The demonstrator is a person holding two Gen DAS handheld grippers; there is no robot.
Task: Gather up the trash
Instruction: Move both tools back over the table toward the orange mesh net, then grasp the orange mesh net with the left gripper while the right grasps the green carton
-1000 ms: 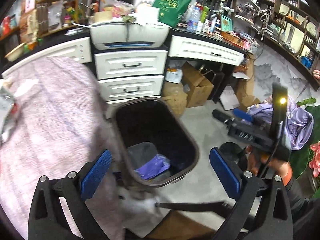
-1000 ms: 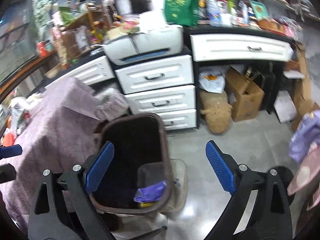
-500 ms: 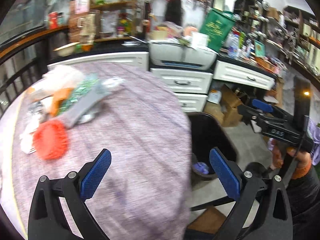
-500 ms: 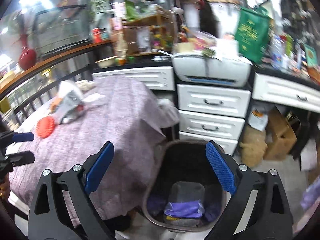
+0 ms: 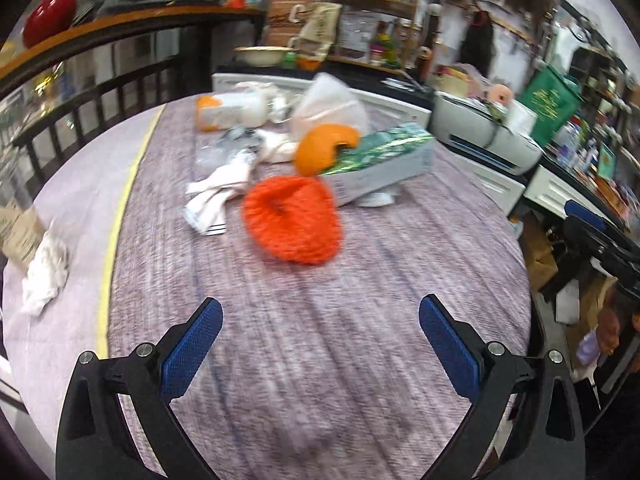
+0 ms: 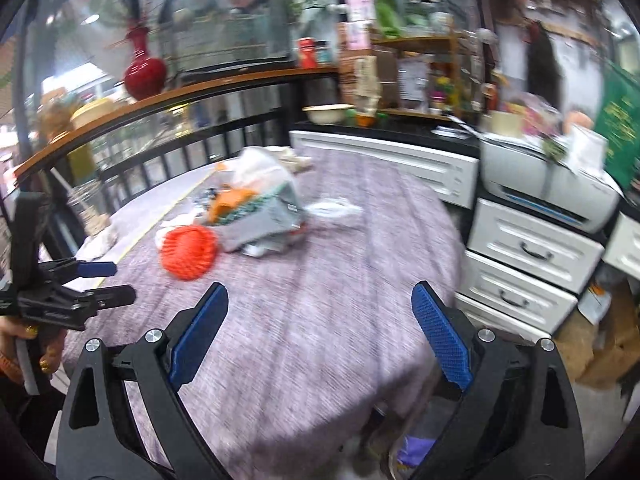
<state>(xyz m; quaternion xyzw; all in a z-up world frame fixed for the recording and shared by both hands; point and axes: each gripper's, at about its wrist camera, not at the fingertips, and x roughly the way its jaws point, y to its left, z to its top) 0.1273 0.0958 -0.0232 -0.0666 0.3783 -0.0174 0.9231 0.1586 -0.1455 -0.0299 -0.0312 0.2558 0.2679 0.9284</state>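
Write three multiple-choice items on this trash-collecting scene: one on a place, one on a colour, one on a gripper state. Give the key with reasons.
1. Where does the foam net lie?
A. on the purple tablecloth
B. on the printer
C. in a drawer

2. What colour is the foam net?
A. green
B. orange-red
C. white

3. How does the left gripper stand?
A. shut on a tissue
B. shut on nothing
C. open, holding nothing

Key: 1 A, it rests on the cloth in front of the grey box. 2 B, its mesh is bright orange-red. 3 C, its blue pads stand wide apart over bare cloth.
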